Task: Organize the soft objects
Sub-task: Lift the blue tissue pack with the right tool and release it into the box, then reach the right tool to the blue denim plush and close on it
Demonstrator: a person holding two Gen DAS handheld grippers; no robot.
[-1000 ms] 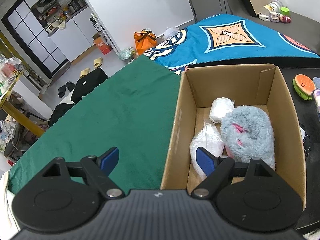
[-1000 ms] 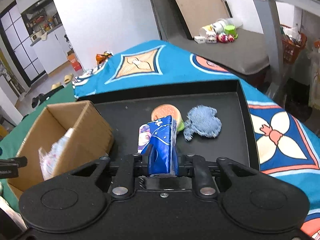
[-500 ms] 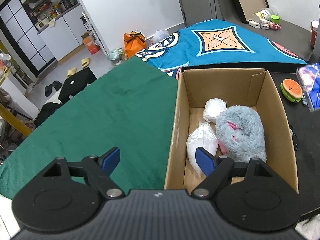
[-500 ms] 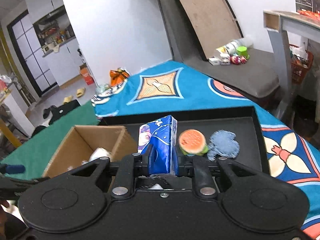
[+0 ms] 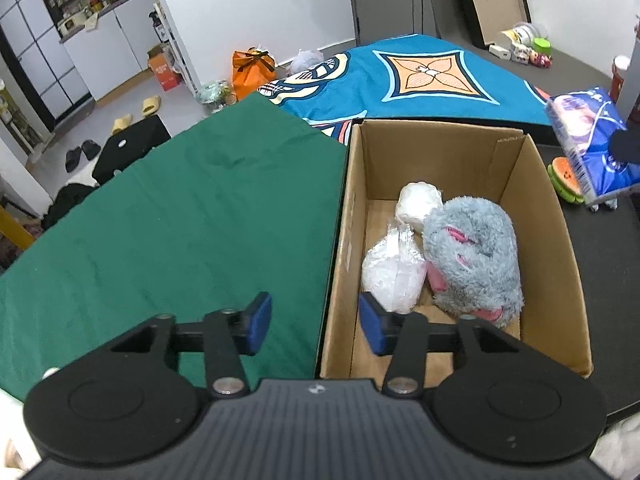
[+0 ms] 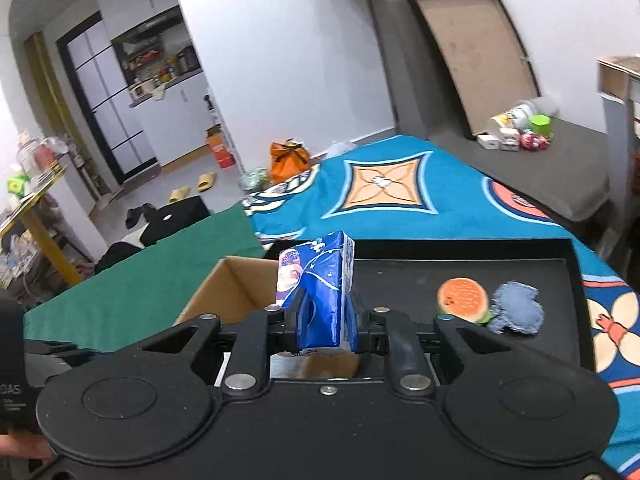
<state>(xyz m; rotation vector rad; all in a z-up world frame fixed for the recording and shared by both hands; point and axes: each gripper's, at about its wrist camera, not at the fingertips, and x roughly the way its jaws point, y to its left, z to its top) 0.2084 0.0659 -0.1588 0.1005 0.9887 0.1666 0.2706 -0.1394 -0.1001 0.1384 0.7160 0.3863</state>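
A cardboard box stands between the green cloth and the black tray. It holds a grey plush, a white wrapped ball and a clear plastic bag. My left gripper straddles the box's near left wall. Its jaws are closing, and a gap still shows beside each blue pad. My right gripper is shut on a blue tissue pack, held upright in the air over the box's right rim. The left wrist view shows that pack at the far right.
An orange round toy and a denim plush lie on the black tray. Green cloth covers the table left of the box. A blue patterned cloth lies behind. Bags and slippers sit on the floor beyond.
The left jaws have narrowed around the box's left wall. The right gripper has risen and carried the blue pack leftward, from over the tray to over the box's edge.
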